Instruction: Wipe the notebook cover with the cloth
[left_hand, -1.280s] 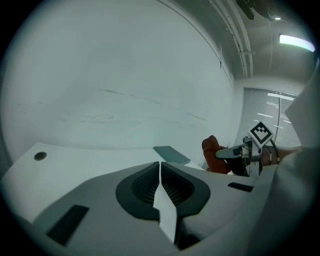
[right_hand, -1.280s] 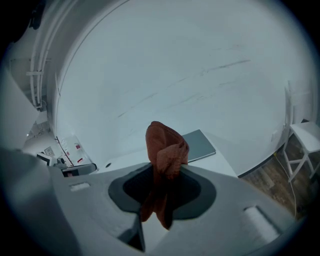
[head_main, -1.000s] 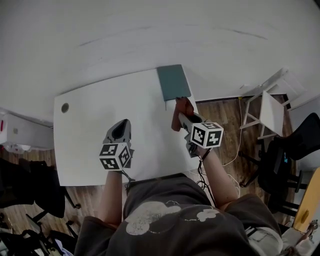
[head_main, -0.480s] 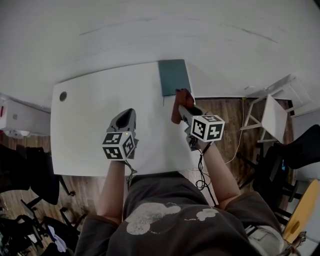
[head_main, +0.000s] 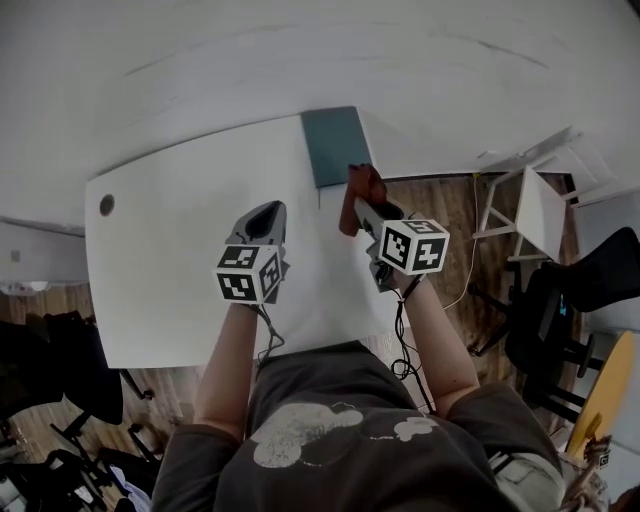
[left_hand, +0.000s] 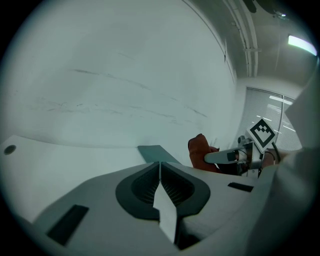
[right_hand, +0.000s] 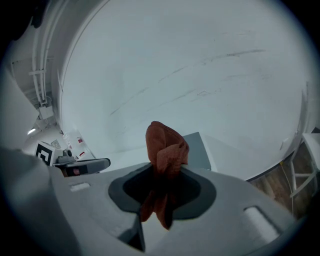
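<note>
Gripping bunched cloth (head_main: 364, 186) in right claw (head_main: 368, 212), just short of notebook (head_main: 333, 146), presumably to start wiping. Holding left claw (head_main: 264, 218) closed, empty, left of notebook, clear.

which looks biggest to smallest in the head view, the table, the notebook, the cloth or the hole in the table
1. table
2. notebook
3. cloth, lifted nearer the camera, so its real size is unsure
4. round hole
</note>
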